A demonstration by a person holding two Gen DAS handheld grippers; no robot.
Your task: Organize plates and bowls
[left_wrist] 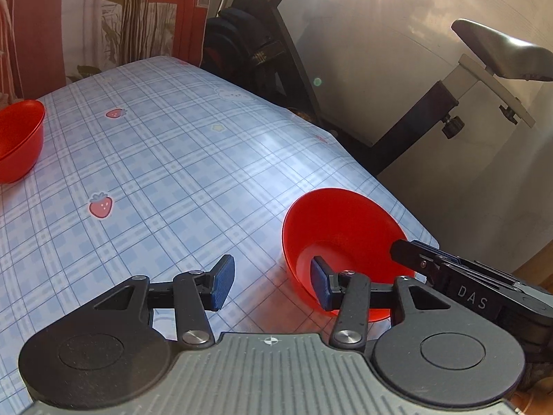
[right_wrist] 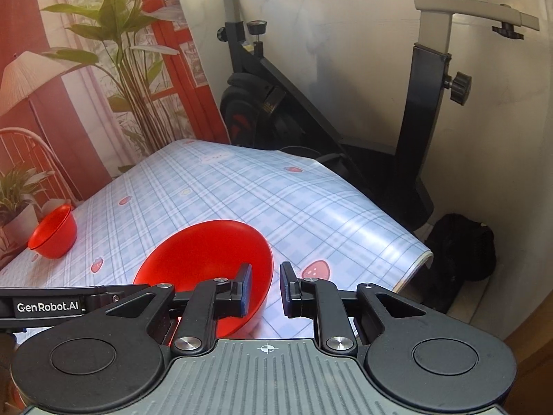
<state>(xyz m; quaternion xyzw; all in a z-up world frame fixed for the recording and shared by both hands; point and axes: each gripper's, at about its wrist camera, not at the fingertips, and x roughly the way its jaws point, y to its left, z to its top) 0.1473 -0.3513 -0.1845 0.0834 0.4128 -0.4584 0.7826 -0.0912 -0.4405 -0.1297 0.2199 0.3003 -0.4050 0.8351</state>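
A red bowl (left_wrist: 340, 238) sits near the table's right front corner; it also shows in the right wrist view (right_wrist: 207, 256). My left gripper (left_wrist: 273, 285) is open, its right finger inside the bowl and its left finger outside, straddling the bowl's left rim. My right gripper (right_wrist: 264, 288) is open, its left finger inside the bowl and its right finger outside, straddling the right rim. A second red bowl (left_wrist: 19, 138) stands at the far left of the table, also in the right wrist view (right_wrist: 53, 231).
The table (left_wrist: 172, 159) has a blue plaid cloth with strawberry prints. Its right edge (right_wrist: 411, 242) drops off close to the near bowl. An exercise bike (right_wrist: 311, 110) stands behind the table against a white wall. A black bag (right_wrist: 463, 245) lies on the floor.
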